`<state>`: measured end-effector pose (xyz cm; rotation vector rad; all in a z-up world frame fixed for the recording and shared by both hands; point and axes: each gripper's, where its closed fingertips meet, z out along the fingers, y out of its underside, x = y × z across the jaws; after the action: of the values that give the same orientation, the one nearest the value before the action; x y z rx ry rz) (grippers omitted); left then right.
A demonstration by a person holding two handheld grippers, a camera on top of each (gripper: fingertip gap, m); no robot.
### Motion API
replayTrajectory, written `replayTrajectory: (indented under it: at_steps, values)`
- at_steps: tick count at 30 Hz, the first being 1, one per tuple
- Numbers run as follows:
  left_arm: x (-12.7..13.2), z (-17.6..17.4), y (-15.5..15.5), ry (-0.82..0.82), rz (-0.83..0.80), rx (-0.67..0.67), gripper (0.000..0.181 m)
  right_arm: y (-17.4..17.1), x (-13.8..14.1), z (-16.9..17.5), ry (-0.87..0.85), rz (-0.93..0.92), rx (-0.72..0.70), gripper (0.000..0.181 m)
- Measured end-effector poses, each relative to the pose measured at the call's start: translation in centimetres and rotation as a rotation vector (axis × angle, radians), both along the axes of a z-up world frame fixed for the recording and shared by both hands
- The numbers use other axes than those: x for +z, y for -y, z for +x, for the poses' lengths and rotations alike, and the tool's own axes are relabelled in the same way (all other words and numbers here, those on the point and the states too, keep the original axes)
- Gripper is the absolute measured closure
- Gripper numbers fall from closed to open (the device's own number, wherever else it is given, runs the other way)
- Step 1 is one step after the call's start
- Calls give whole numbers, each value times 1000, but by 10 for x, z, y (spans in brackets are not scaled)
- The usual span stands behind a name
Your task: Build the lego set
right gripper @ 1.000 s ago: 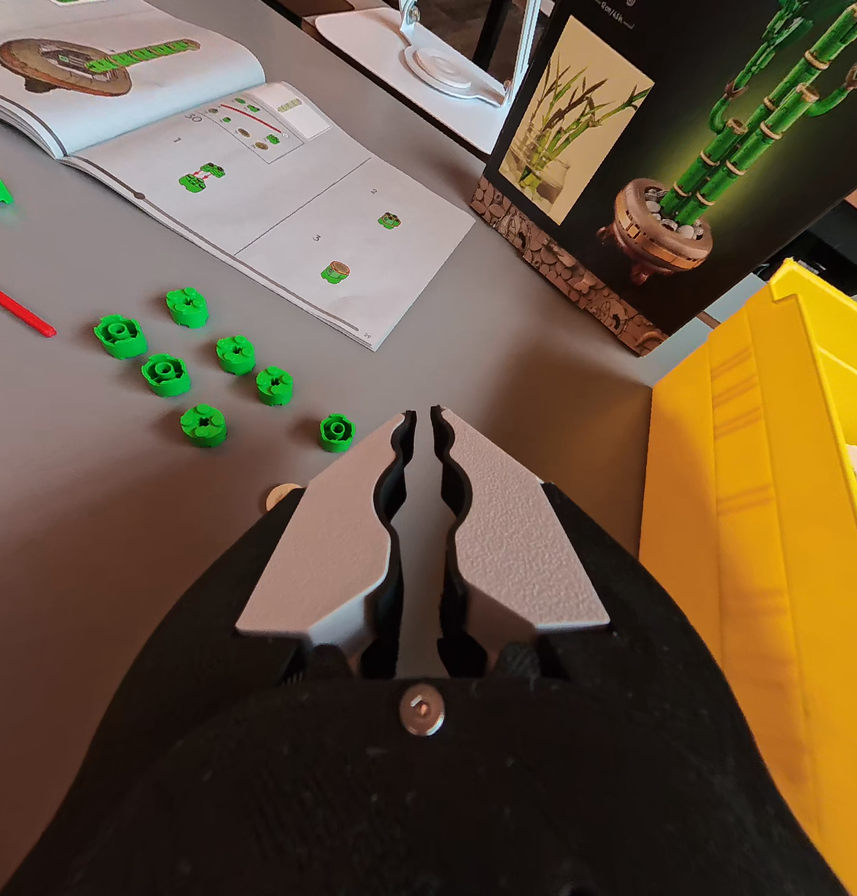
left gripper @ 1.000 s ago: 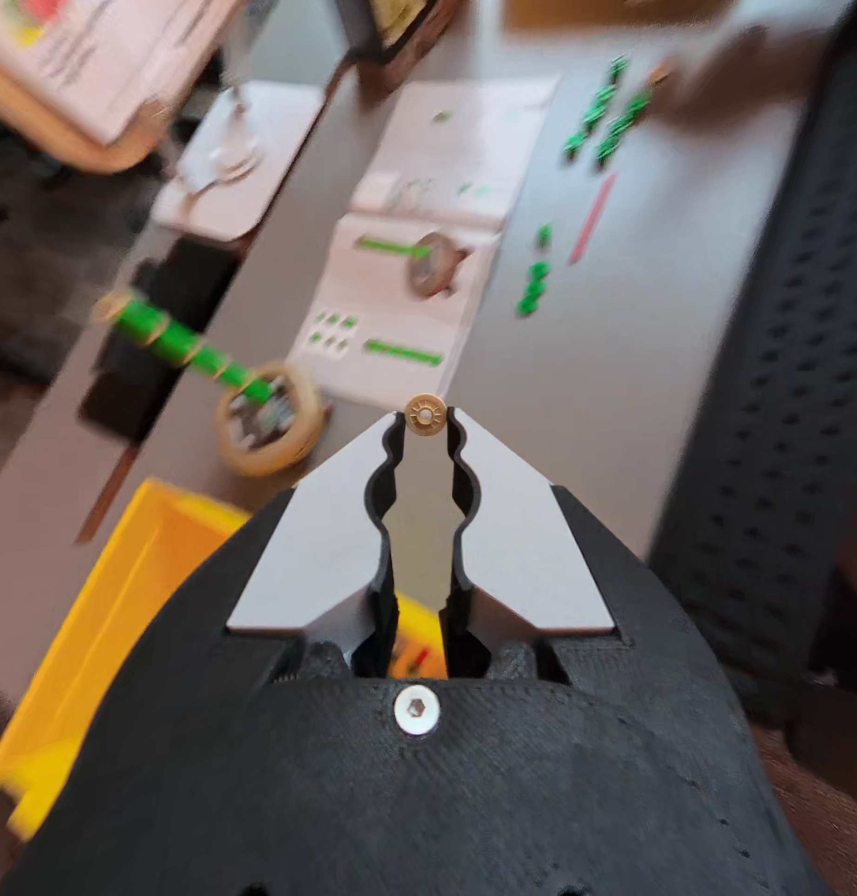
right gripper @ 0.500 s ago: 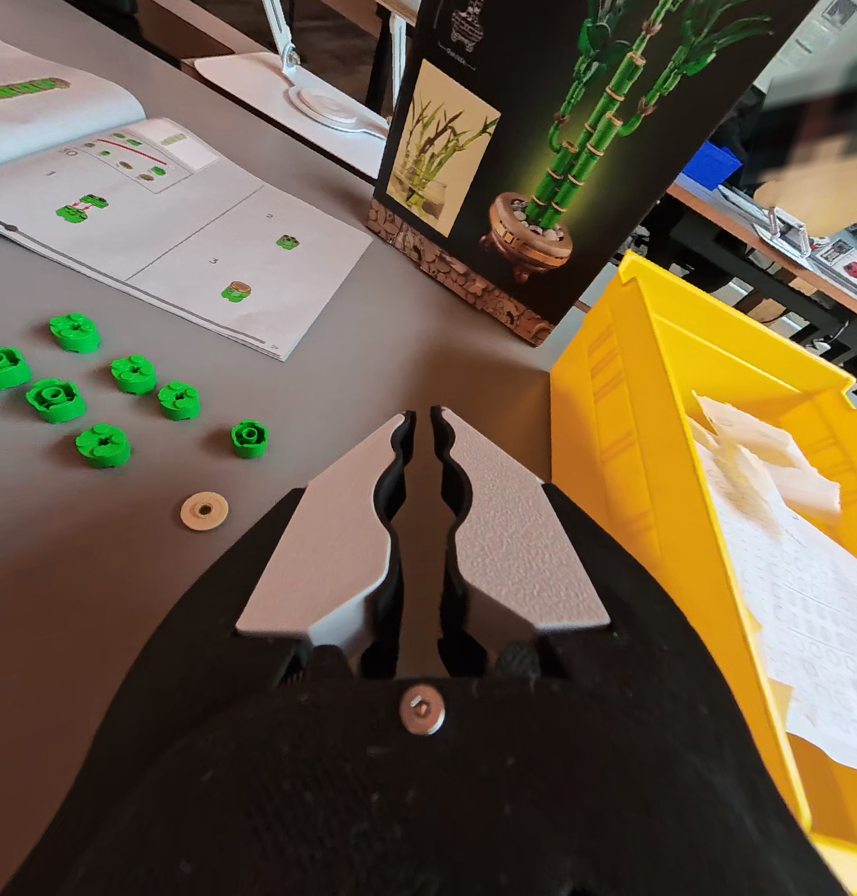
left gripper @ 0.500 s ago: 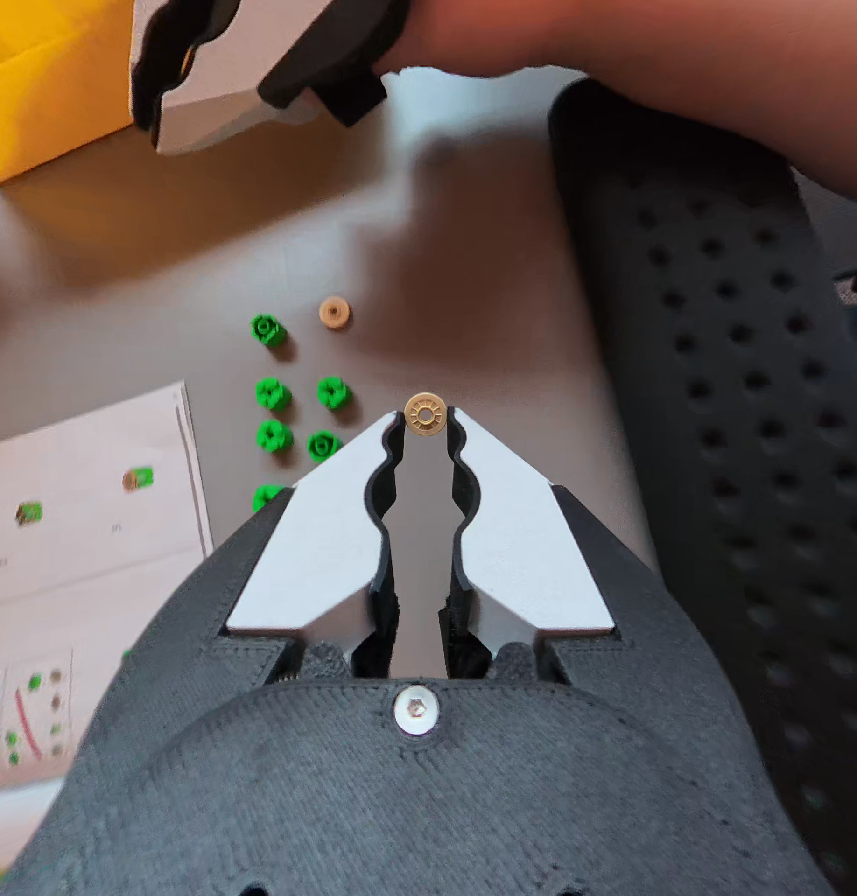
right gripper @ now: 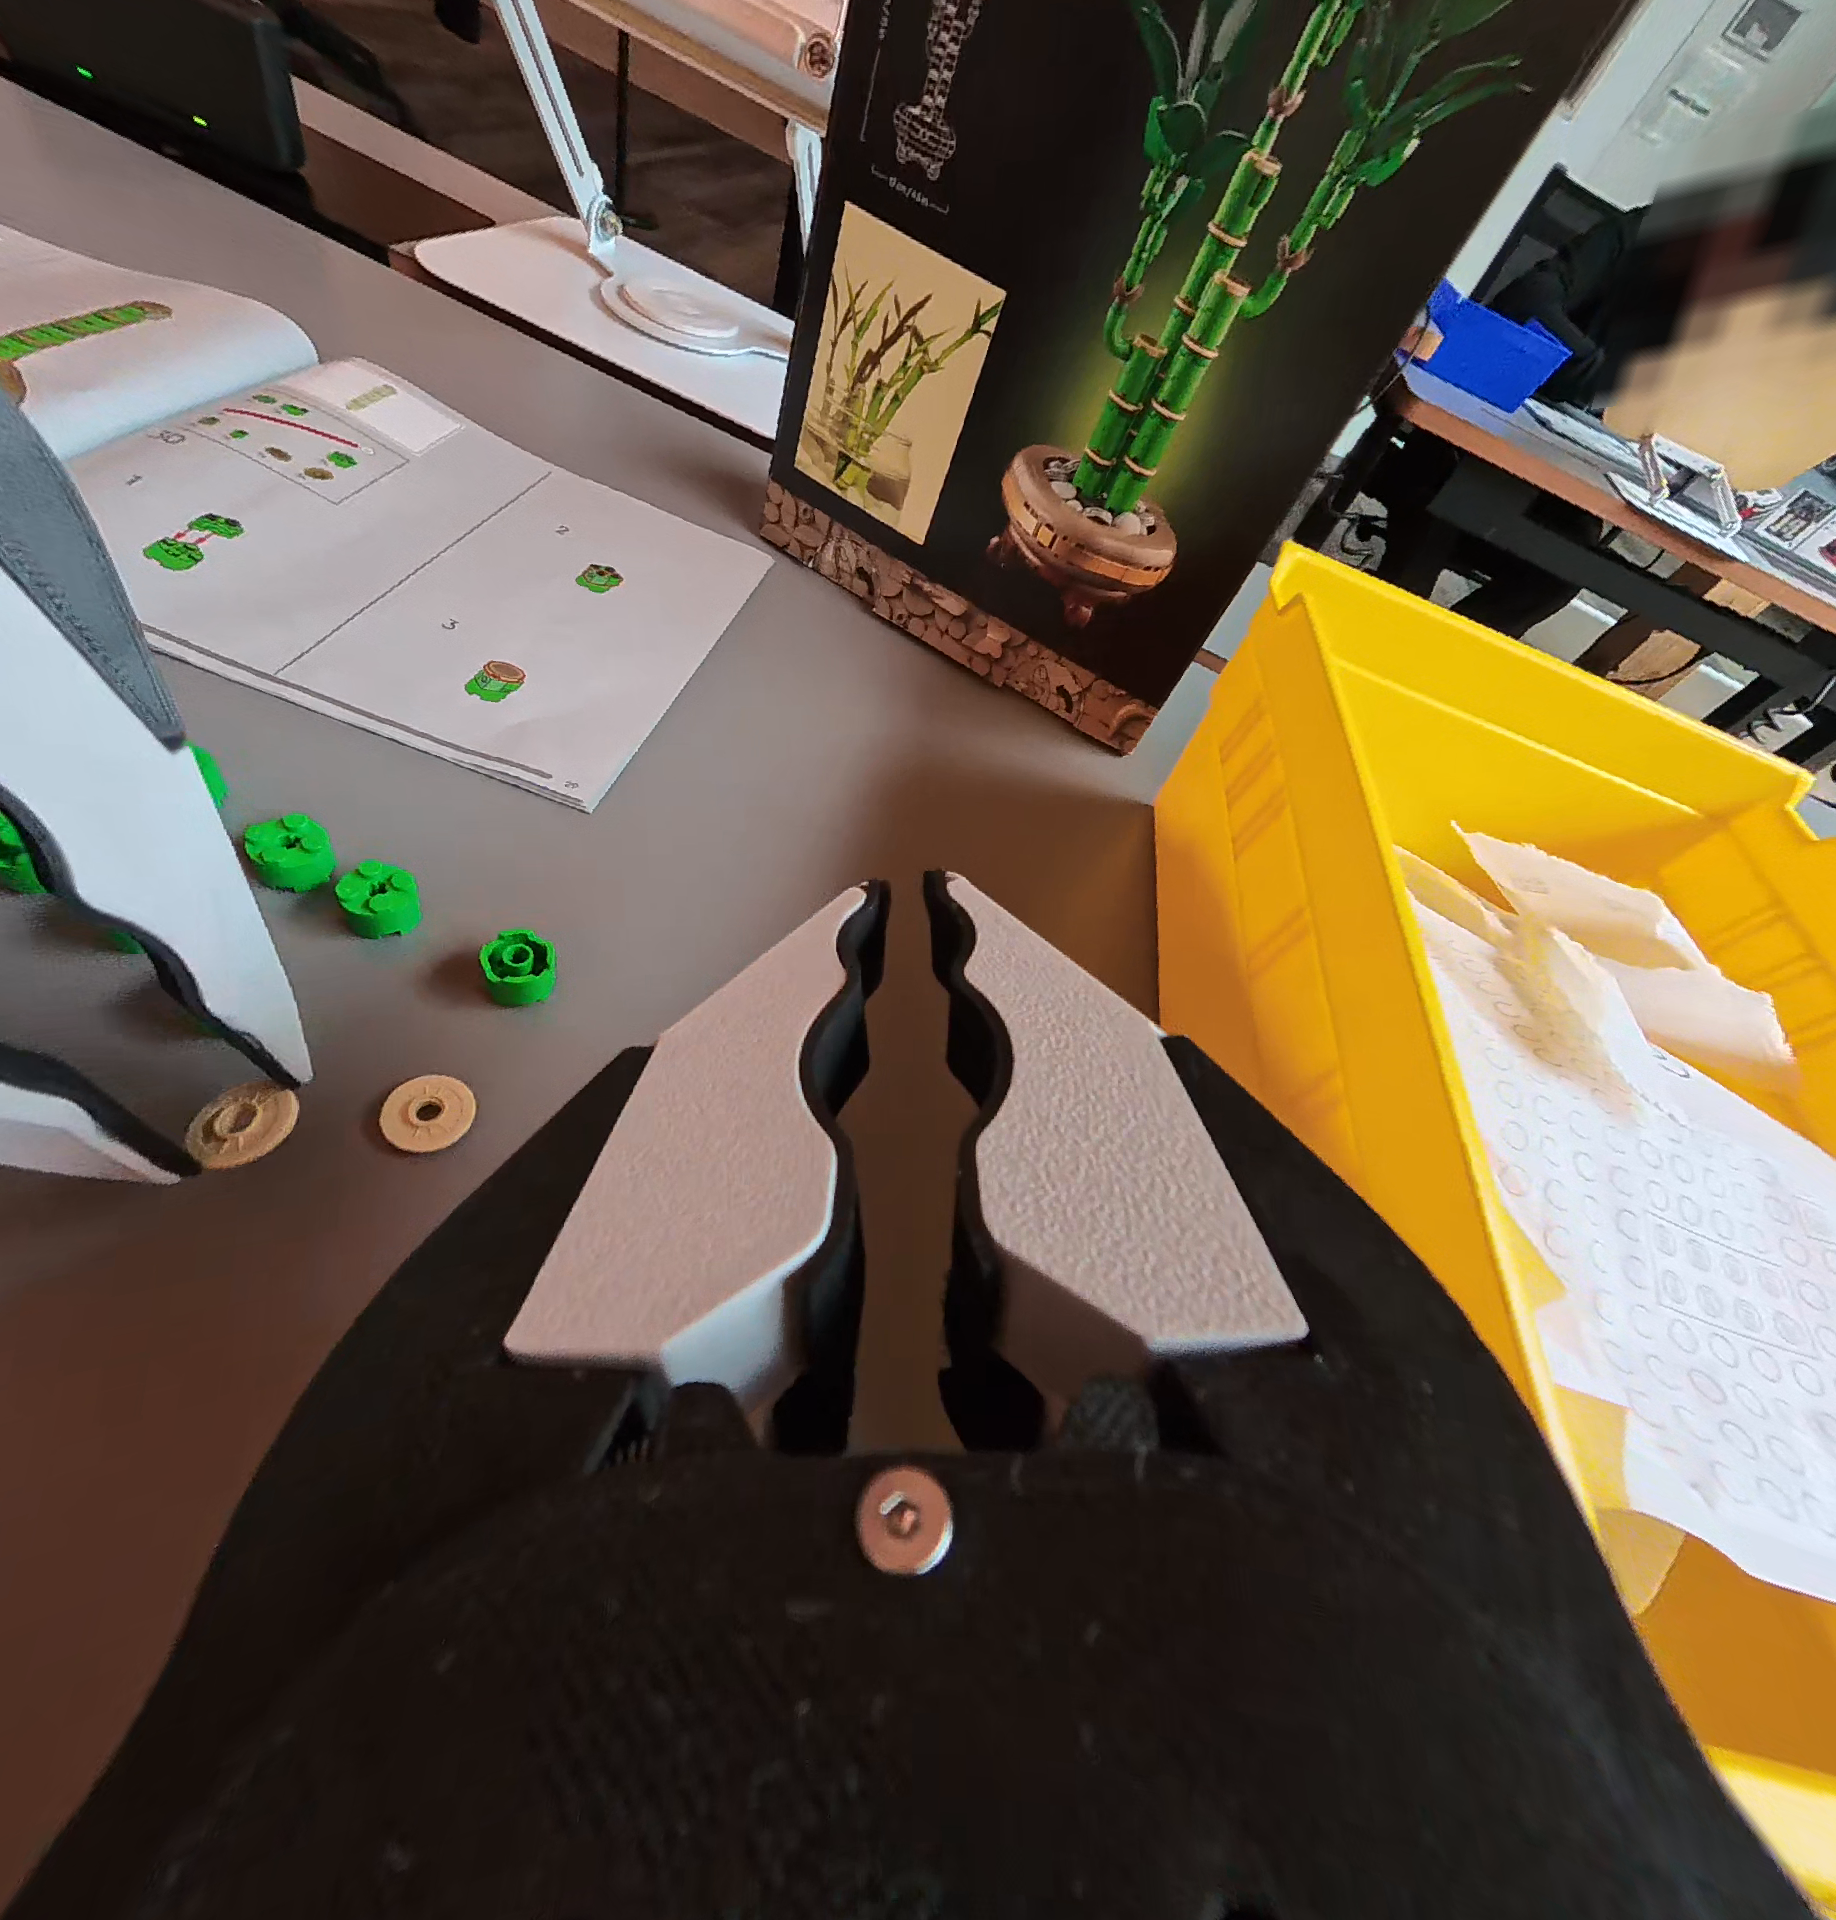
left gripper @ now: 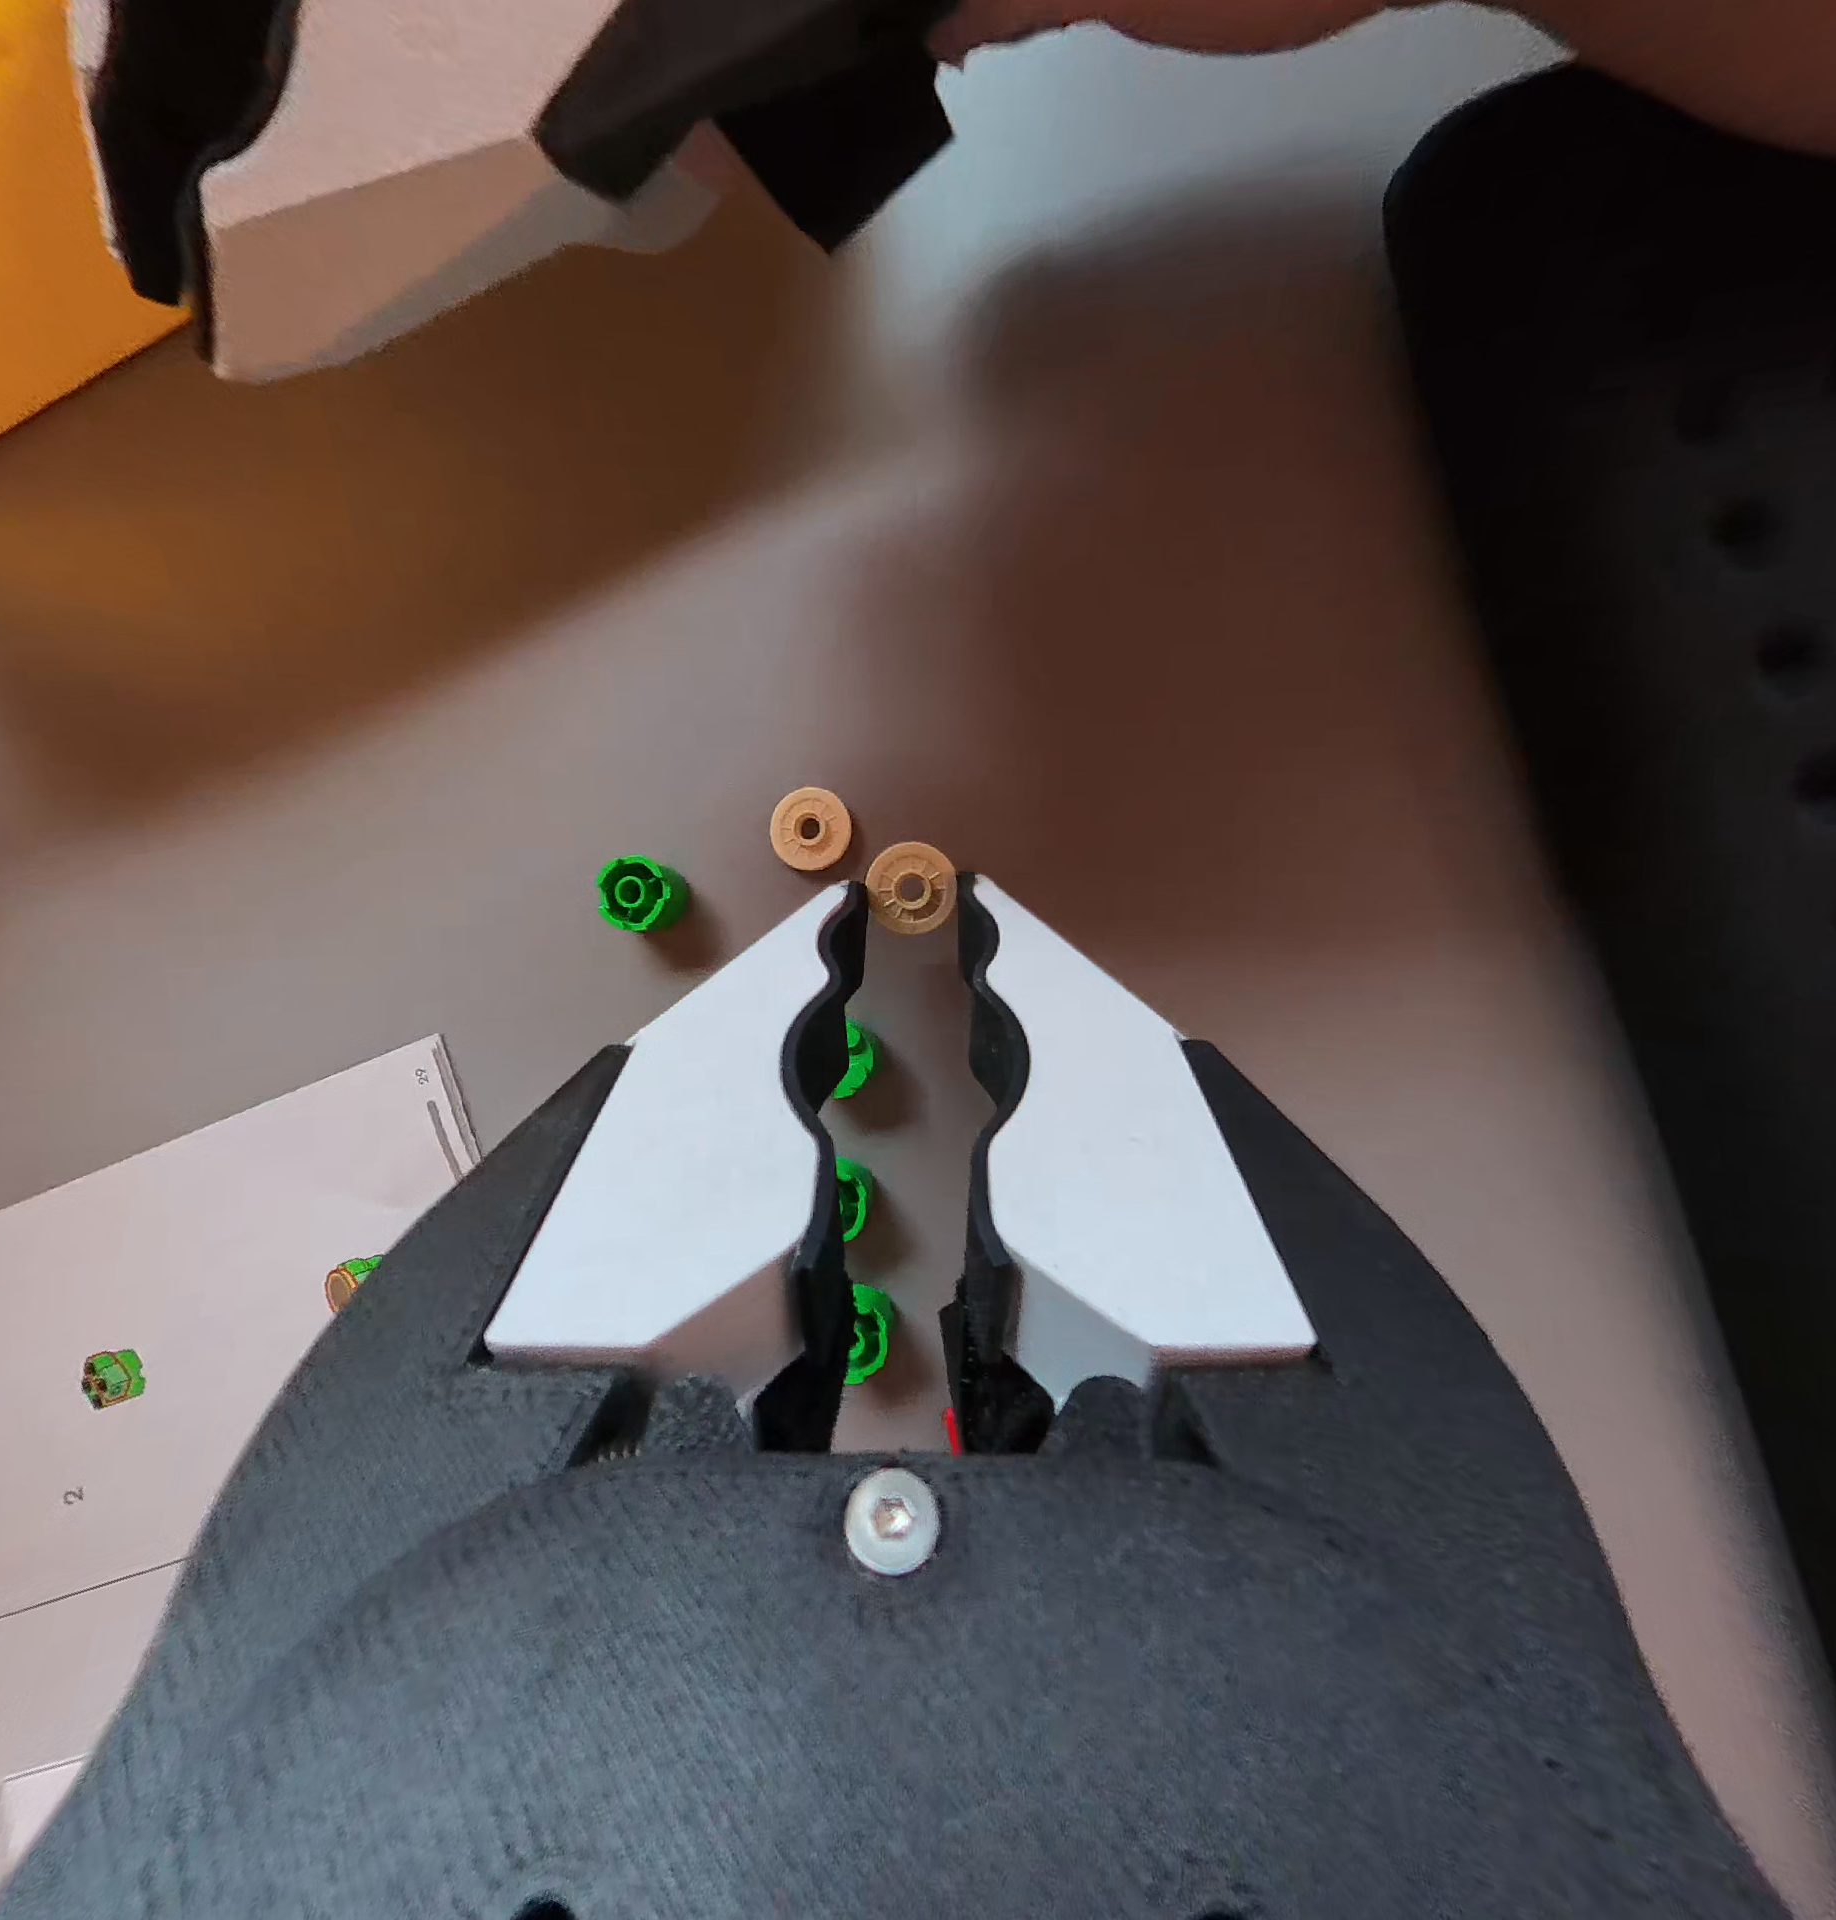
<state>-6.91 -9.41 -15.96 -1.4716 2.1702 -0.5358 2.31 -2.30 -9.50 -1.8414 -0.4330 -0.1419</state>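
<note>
Low over the table, left gripper [left gripper: 911, 885] pinches a tan disc [left gripper: 910, 889] — right gripper [right gripper: 901, 881] nearly closed, empty.

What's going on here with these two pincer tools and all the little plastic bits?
A person is building a toy bamboo plant using two hand-held grippers. The left gripper has its jaws shut on a small tan round plastic disc, held low over the grey table beside a second tan disc lying flat. The right gripper waits with nothing in it, jaws nearly together. Small green round bricks lie loose near the open white instruction booklet.
</note>
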Motion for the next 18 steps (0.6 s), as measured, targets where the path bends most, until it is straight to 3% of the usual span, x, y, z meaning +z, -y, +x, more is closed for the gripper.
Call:
replayTrajectory:
  at_steps: [15,18]
  values:
    - [-14,0,7,-207,20,-60,165,3,-2,2,-33,-8,8,173]
    - [-14,0,4,-223,20,-57,157,3,-2,2,-31,-7,8,173]
